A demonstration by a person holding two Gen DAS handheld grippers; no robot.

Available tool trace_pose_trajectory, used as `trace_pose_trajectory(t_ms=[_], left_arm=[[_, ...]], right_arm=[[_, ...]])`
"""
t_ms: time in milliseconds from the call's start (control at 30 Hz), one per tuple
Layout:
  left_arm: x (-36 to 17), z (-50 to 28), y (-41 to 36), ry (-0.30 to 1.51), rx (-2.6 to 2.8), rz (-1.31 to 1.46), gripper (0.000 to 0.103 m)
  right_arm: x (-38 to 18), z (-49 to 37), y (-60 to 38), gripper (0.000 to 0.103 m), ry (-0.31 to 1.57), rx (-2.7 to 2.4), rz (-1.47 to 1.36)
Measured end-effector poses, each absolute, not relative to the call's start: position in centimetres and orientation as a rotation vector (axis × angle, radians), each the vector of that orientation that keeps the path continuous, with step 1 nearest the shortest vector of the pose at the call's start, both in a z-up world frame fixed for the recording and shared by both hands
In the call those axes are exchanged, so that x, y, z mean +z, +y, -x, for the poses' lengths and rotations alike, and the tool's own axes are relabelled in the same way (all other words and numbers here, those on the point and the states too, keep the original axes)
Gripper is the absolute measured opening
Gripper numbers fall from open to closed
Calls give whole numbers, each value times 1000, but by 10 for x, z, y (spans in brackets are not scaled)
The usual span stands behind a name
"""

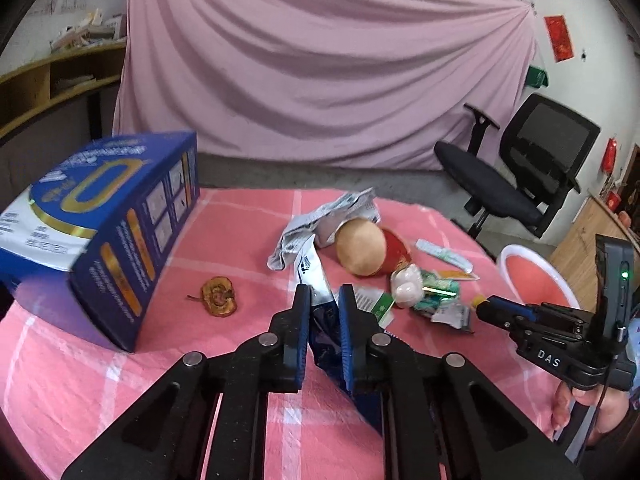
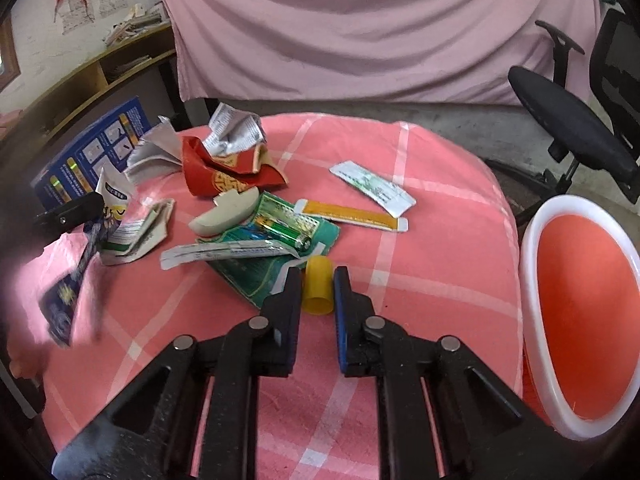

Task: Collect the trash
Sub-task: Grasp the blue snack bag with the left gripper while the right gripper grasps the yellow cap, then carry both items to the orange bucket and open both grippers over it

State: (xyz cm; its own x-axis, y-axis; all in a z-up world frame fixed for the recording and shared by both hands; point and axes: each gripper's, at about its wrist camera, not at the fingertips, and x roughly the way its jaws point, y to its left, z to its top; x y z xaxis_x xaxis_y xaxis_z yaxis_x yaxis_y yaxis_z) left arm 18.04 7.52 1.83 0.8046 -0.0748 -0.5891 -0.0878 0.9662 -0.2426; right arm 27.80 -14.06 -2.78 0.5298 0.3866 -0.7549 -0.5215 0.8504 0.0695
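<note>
The left gripper is closed on a dark blue foil wrapper, lifted clear of the desk near its front edge. The right gripper has its jaws narrowed around a yellow cap lying on the desk near the right edge; pad contact cannot be confirmed. The remaining trash, including a battery, a red envelope and crumpled paper, lies at the desk's centre. An orange bin stands beside the right edge. A blue box occupies the left edge.
</note>
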Motion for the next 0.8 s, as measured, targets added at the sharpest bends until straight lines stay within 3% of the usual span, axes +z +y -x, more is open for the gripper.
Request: trace_pose_trajectory(t_ms=[167,367,600,800], left_arm=[[32,-143,71,497,-1,240,11],[56,-123,39,354,-14,194,11],[96,-131,-26,167,-103,113,11],[115,-168,-98,84,-248,50,11]], right_arm=[[-14,-265,-145,36,761,585,143],[18,-235,-172,36,521,599,40],[60,-199,-228,36,227,484,-68],[82,-196,-282,36,93,314,-116]])
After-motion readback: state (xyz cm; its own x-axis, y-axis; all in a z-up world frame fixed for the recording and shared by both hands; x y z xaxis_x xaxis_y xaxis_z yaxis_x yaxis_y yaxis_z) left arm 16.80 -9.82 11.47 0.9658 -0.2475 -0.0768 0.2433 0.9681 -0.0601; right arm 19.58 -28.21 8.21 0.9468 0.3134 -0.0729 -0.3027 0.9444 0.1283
